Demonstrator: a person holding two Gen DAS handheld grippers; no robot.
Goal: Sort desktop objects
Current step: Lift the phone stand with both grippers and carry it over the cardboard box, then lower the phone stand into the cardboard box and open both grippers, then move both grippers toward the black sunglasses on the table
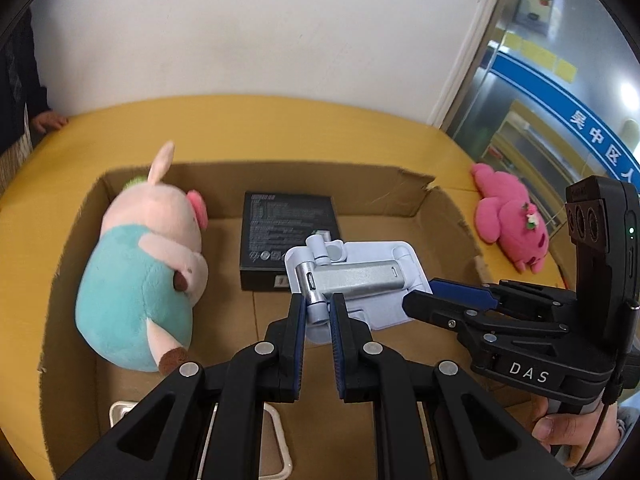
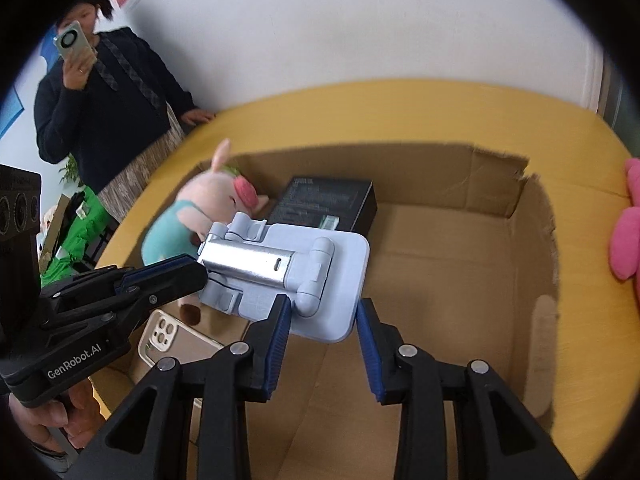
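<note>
A pale blue folding phone stand (image 1: 360, 280) with a silver metal arm hangs tilted over the open cardboard box (image 1: 280, 178). Inside the box lie a pig plush (image 1: 148, 264) in teal clothing on its side, a black carton (image 1: 286, 232) flat beside it, and a phone case (image 2: 176, 340). A pink plush (image 1: 510, 216) lies on the yellow desk (image 1: 240, 128) outside the box.

Black two-finger grippers, left (image 1: 317, 312) and right (image 2: 322, 320), with ribbed blue pads (image 2: 277, 346), silver pivot screws and white lettering; grey sleeve (image 1: 624, 426) just behind the right gripper.
</note>
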